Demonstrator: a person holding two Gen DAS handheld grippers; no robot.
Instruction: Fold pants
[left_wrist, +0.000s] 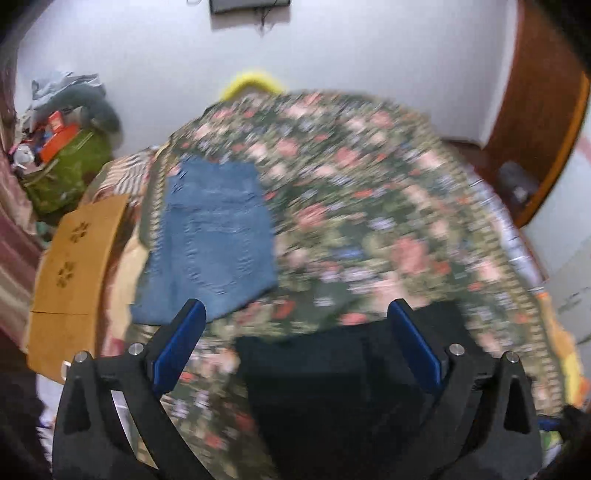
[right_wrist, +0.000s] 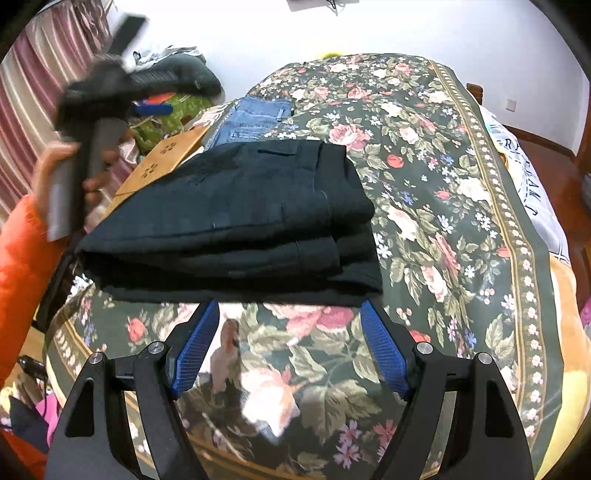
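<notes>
Black pants lie folded in a thick stack on the floral bedspread. My right gripper is open and empty, its tips just short of the stack's near edge. My left gripper is open and empty, raised above the black pants, which show between its fingers. The left gripper body and the hand holding it appear blurred at the left of the right wrist view. Folded blue jeans lie further back on the bed; they also show in the right wrist view.
A brown cardboard box stands at the bed's left side. A pile of clothes and green fabric sits beyond it. A wooden door is at the right. White wall lies behind the bed.
</notes>
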